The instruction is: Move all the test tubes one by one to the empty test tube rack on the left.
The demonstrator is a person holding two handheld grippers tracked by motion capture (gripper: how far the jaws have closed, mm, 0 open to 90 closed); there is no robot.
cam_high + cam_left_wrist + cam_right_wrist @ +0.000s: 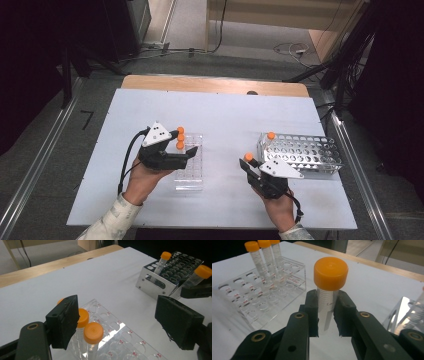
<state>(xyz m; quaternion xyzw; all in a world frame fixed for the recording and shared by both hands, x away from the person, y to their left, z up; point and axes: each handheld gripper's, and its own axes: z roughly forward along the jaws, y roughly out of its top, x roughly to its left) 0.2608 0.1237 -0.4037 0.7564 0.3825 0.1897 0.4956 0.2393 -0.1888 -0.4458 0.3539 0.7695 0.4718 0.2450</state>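
1. The right tool point(325, 312) is clamped on an upright orange-capped tube point(329, 287), cap well above the jaws.
2. The metal rack point(305, 152) lies just beyond and right of it; the right hand is nearer, so a drop there looks likely.
3. The left tool point(120, 322) is open over the clear rack point(120, 340) on the counter point(220, 115).
4. The left gripper view shows one tube already in the metal rack.

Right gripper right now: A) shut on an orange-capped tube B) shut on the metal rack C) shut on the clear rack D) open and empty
A: in the right gripper view the right gripper has both jaws pressed against a tube with an orange cap, held upright above the table, apart from the clear rack and the metal rack.
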